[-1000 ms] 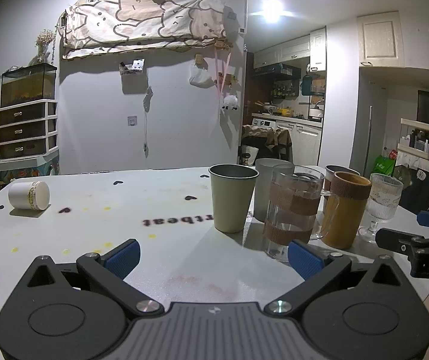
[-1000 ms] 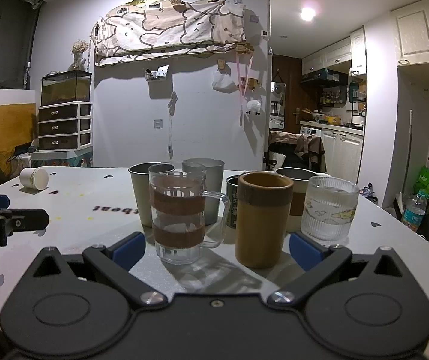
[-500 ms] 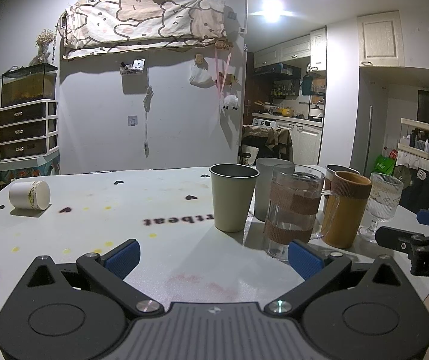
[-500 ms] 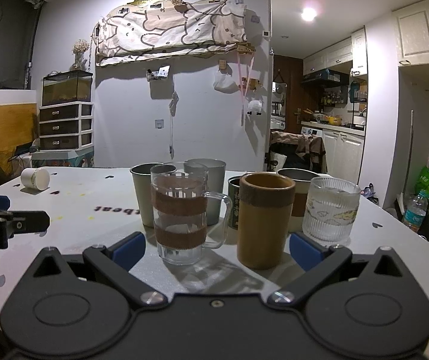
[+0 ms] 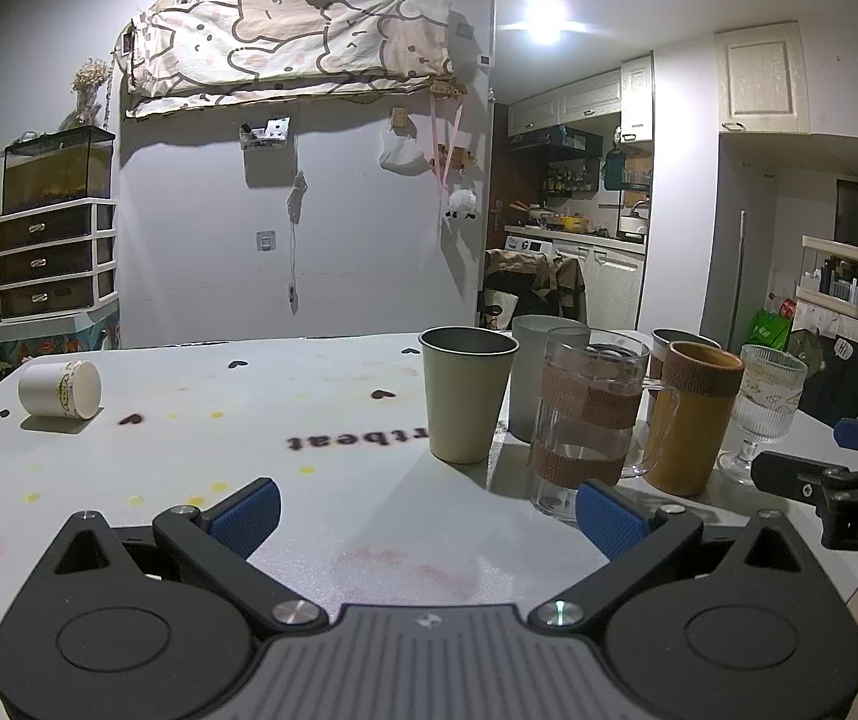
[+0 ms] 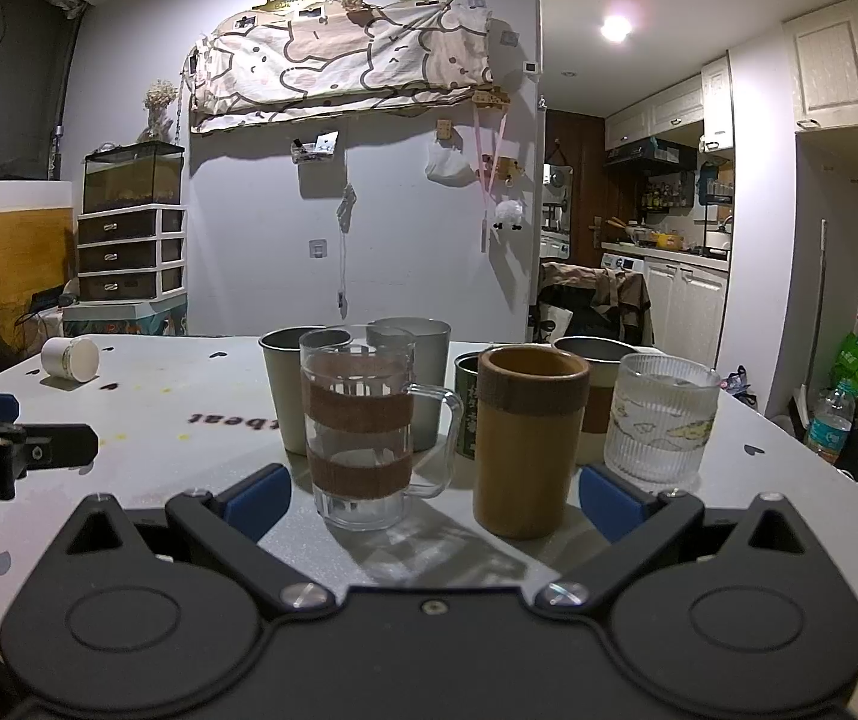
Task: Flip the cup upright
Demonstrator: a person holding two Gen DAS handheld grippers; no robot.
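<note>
One white cup [image 5: 60, 389] lies on its side at the bench's [image 5: 189, 450] far left, well apart from the left tool [image 5: 426, 510] — wide open, empty. Right view: right tool [image 6: 435, 495] likewise. Cup looks light, stiff — grip across its wall.

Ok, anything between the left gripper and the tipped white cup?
No; in the left wrist view, only bare table with heart and yellow marks separates the left gripper from the white cup.

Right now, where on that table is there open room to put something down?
Bare tabletop lies between the tipped white cup at the far left and the beige cup. It is crowded on the right, where beige cup, glass mug, bamboo cup and ribbed glass cluster closely.
</note>
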